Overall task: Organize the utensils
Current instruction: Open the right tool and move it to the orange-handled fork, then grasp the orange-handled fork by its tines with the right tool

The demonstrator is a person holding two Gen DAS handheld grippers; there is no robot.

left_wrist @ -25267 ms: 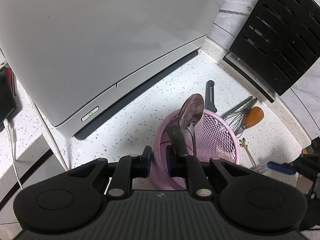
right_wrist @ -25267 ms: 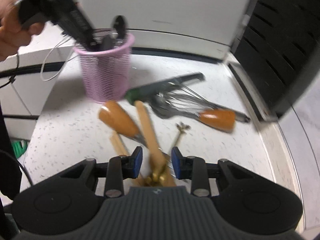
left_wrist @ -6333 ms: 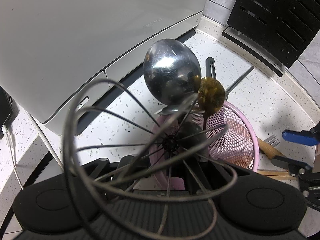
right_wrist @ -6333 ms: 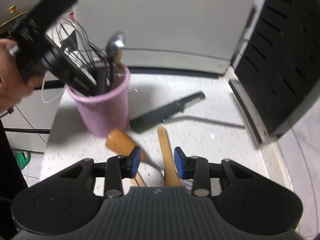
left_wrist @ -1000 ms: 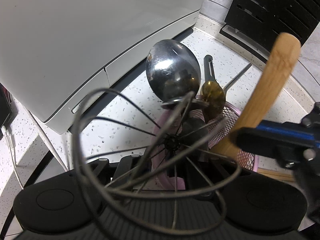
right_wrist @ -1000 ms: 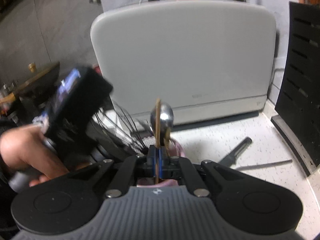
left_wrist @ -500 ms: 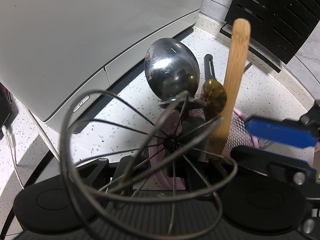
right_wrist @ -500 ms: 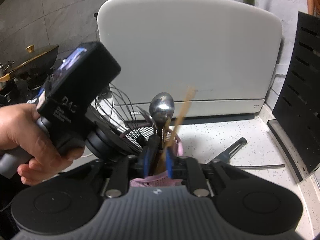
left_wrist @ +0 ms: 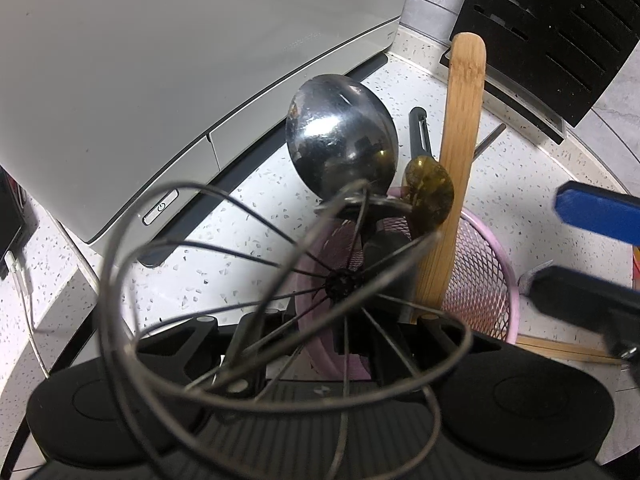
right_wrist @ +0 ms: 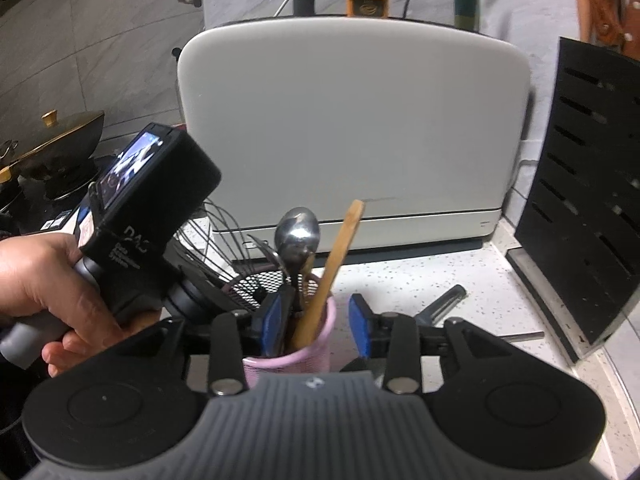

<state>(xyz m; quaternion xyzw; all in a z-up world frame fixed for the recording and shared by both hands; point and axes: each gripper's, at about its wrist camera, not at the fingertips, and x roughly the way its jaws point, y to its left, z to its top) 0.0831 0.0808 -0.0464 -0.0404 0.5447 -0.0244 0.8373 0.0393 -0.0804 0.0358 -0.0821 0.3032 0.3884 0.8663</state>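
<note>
As seen from the left wrist: left gripper (left_wrist: 332, 332) closed on the near wall of the pink mesh cup (left_wrist: 488, 280), fingers largely hidden behind the wire whisk (left_wrist: 344, 280) rising out of the cup toward the lens. Standing in the same cup: large steel spoon (left_wrist: 340, 140), bowl uppermost; small gold spoon (left_wrist: 430, 196) just beside it; wooden spatula (left_wrist: 460, 160), leaning away toward the far rim. At right edge, right gripper (left_wrist: 552, 244), blue pad above and dark finger below, apart from the cup and touching nothing. On the speckled counter (left_wrist: 240, 240) beyond the cup, a black-handled tool (left_wrist: 420, 132) lying flat, near the white appliance (left_wrist: 160, 60) and the black slotted rack (left_wrist: 552, 32). As seen from the right wrist: right gripper (right_wrist: 316, 320) with jaws opening, blue pads (right_wrist: 358, 330) standing either side of the cup (right_wrist: 320, 344); spatula (right_wrist: 336, 256) between them but clear of both pads, lower end inside the cup, upper end tilted right. Steel spoon (right_wrist: 298, 236) upright just left of the spatula; whisk wires (right_wrist: 224, 236) fanning left. At left, a hand (right_wrist: 52, 292) wrapped around the left gripper's handle, fingertips of that tool hidden at the cup's left rim. Far left, a lidded wok (right_wrist: 60, 136) on a stove.
</note>
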